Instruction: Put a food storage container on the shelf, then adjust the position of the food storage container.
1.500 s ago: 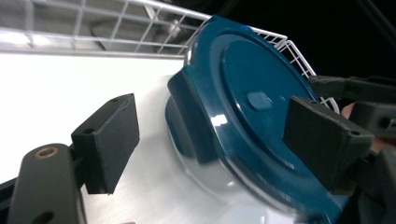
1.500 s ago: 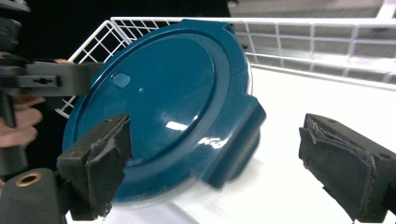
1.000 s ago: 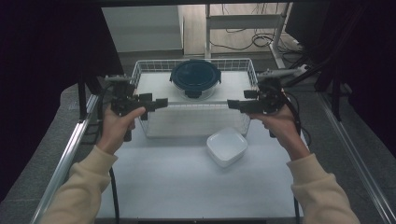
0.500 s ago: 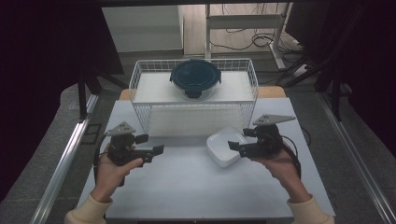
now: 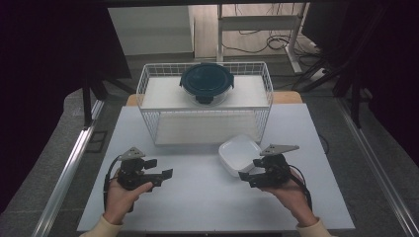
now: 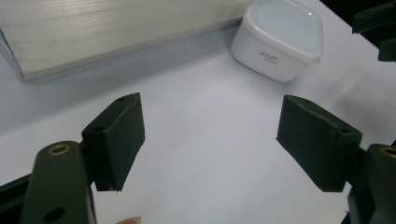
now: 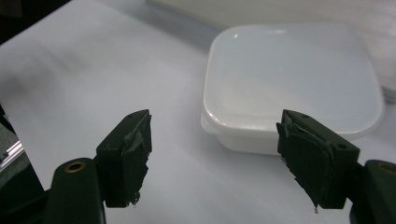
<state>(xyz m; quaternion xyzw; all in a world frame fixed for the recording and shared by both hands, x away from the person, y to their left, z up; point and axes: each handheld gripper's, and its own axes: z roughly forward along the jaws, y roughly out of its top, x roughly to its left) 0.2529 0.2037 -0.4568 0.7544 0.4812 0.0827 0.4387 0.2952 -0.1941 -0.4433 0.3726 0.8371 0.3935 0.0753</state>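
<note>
The white lidded plastic container point(image 5: 239, 154) sits on the white bench point(image 5: 197, 197) just in front of the wire basket point(image 5: 205, 101), near the right claw point(image 5: 245, 177) and apart from it; no part of either claw touches it. If that claw goes for it from here, the likeliest trouble, as I judge it, is the smooth rounded lid rim point(image 7: 243, 126): the container looks light and slick, so pads closing off-centre or only on the lip could squirt it sideways, skate it across the bench against the basket's wire wall, or pop a corner of the lid. The worn, ragged padding on the right claw's fingers point(image 7: 135, 154) may grip unevenly and add to that. The right claw is spread wide with nothing between its jaws, aimed toward the container's near side. The left claw point(image 5: 167, 174) is also spread wide and empty, hovering over bare bench well apart from the container point(image 6: 280, 37). The round dark-lidded glass container point(image 5: 206, 83) rests on top of the basket, far from both.
</note>
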